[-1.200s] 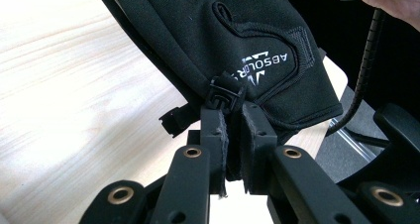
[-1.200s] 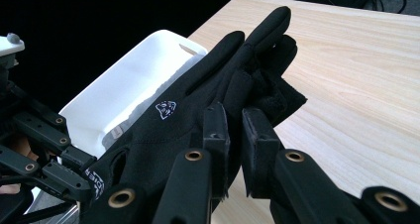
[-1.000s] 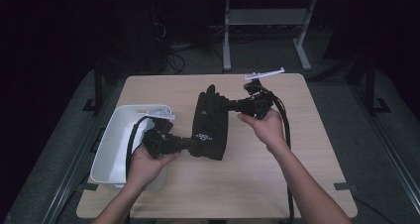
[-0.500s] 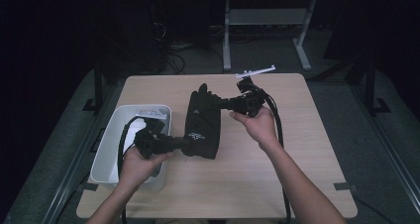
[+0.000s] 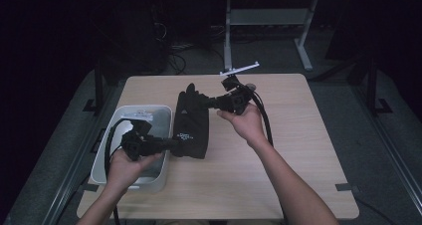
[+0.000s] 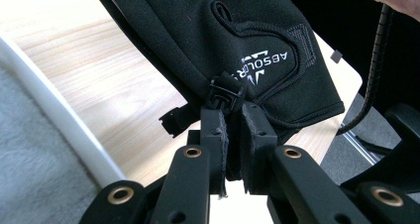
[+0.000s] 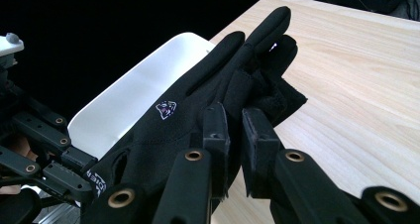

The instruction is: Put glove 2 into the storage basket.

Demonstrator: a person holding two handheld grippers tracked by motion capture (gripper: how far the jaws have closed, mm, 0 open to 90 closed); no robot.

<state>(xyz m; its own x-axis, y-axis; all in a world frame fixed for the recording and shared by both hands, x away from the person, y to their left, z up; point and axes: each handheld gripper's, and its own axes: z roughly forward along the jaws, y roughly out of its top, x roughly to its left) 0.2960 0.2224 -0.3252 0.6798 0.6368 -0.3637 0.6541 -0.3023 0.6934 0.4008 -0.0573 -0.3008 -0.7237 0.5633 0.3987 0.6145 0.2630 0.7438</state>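
**Over the table's middle: black glove held at both ends**

Left of the black glove point(image 5: 191, 121), standing on the wooden table point(image 5: 298, 150): white bin point(image 5: 158, 172), near the table's left edge, its right wall just beside the glove's cuff. Over the bin's near half: left hand point(image 5: 125, 166), gripping the left gripper point(image 5: 175, 141), pointed rightward at the glove. Clamped onto the glove's cuff end, jaws nearly together, pinching a small black plastic clip point(image 6: 225, 92) at the cuff hem, just under the white printed lettering point(image 6: 262, 66). Beyond the cuff in the left gripper view: pale wood and the bin's white rim point(image 6: 59, 120).

At the centre: glove stretched lengthwise, cuff toward the person, fingers toward the far edge; whether resting on the wood or lifted off it, cannot tell.

Right of the glove: right gripper point(image 5: 206, 102), reaching leftward from the right hand point(image 5: 245, 121), jaws closed on the glove's finger end. Seen in the right gripper view: glove fingers point(image 7: 257, 40) extending past the jaws, a small white emblem point(image 7: 166, 108) on the glove's back, bin beyond it.
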